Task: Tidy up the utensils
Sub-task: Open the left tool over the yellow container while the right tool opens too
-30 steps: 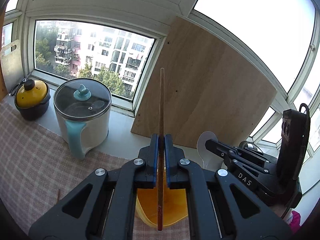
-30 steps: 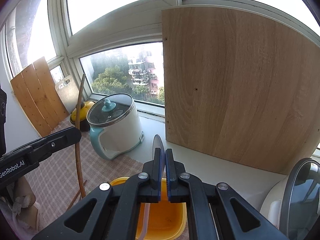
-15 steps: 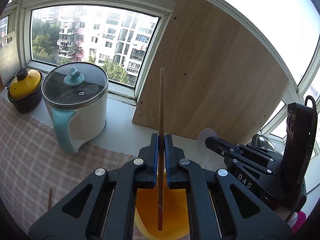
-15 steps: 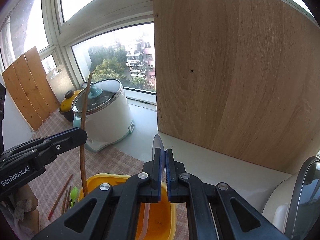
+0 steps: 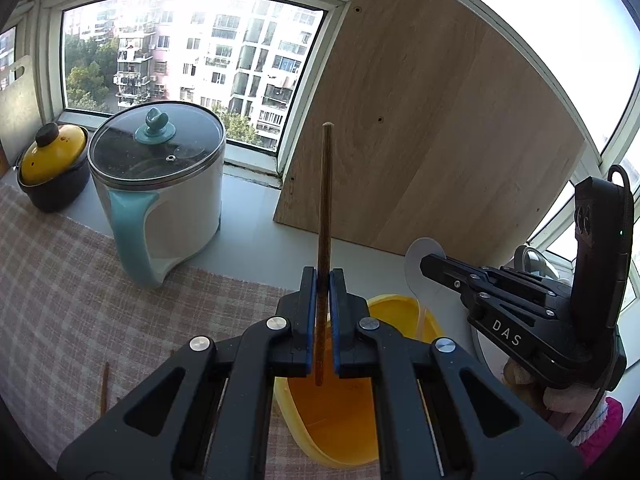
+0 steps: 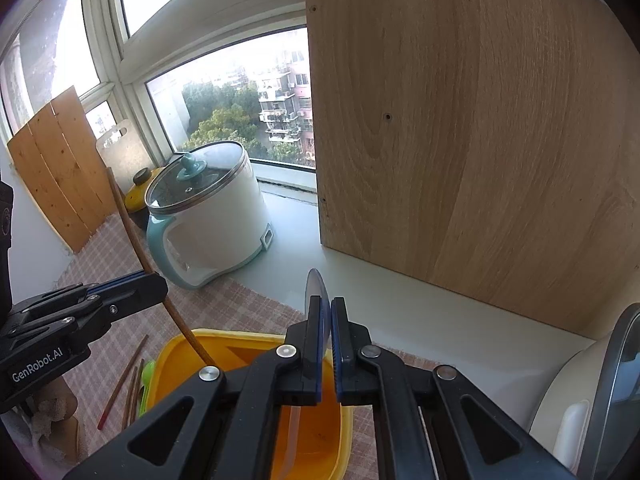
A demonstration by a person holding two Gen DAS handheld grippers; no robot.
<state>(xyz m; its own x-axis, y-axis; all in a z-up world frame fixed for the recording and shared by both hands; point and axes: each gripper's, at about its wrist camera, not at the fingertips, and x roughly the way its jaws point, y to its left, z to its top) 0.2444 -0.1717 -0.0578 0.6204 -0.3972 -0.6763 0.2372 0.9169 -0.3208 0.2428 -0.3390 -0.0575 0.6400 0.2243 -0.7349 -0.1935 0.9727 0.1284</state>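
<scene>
Holding: left tool (image 5: 323, 280) clamps brown chopstick (image 5: 324, 216) over yellow bin (image 5: 394, 304).
Right tool (image 6: 326, 312): clamps translucent spoon (image 6: 316, 286), above bin.

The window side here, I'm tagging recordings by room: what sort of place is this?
Probably a home kitchen counter by a window: a lidded electric pot, a yellow-lidded casserole, and a checked cloth beside the sill.

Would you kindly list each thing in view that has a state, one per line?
Left gripper: shut on a brown chopstick, held upright.
Right gripper: shut on a translucent spoon, bowl end up.
Yellow container: open, both utensils' lower ends inside.
White electric pot: glass lid on.
Small black pot: yellow lid on.
</scene>
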